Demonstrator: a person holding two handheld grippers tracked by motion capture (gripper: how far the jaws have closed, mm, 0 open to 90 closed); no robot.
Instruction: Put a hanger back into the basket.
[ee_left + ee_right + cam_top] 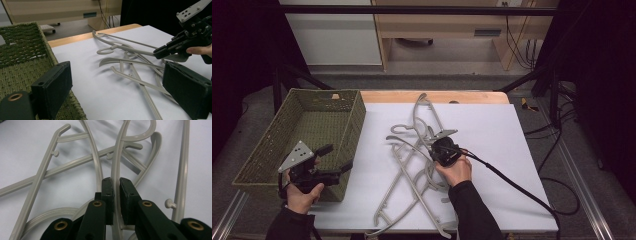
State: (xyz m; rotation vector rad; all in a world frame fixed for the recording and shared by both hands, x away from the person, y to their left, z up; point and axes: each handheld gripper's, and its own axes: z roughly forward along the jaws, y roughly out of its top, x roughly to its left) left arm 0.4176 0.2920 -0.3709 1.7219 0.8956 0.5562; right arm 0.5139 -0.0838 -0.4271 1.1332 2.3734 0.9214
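Several hangers (412,165) lie tangled mid-table; my right gripper (116,188) pinches one hanger's arm (115,170). I'd lift slowly, untangling it, toward the left basket (272,145). Left gripper (117,85) waits, jaws wide, empty.

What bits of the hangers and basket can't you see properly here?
- How many hangers: high view, they overlap in a tangle, count unclear.
- Held hanger lower part: right gripper view, hidden behind the right gripper's fingers.
- Basket inside: left gripper view, cut off by the left edge and blocked by the left gripper.
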